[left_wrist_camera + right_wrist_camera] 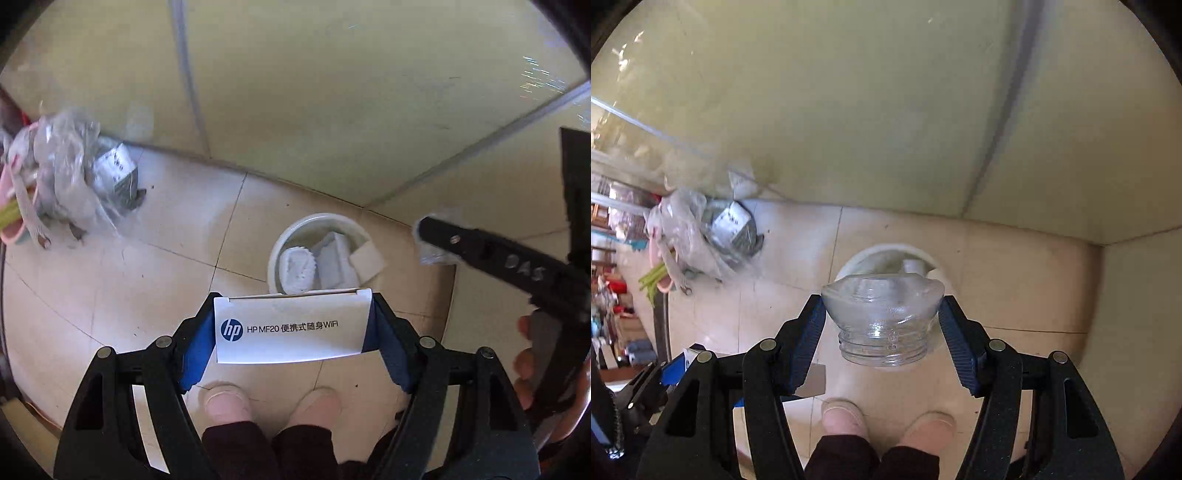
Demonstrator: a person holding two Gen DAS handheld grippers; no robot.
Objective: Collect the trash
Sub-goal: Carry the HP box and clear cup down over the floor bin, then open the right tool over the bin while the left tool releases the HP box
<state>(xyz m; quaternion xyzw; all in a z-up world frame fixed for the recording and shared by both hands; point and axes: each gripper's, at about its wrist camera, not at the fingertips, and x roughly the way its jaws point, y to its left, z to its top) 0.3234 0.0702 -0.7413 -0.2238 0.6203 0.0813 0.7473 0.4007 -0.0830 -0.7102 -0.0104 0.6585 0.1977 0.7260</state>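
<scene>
My left gripper (pixel 293 325) is shut on a white HP box (pixel 291 328) and holds it above the floor, just in front of a white round bin (pixel 275 254). The bin holds white foam and paper pieces. My right gripper (pixel 882 321) is shut on a clear glass jar (pixel 882 317), held with its threaded mouth toward the camera, above the same bin (pixel 849 266). In the left wrist view the right gripper (pixel 436 240) reaches in from the right with the jar partly hidden behind its finger.
A pile of clear plastic bags with a grey box (pixel 74 173) lies on the tiled floor at the left by the wall; it also shows in the right wrist view (pixel 701 229). The person's two shoes (pixel 273 406) stand below the grippers. Yellowish walls form a corner behind the bin.
</scene>
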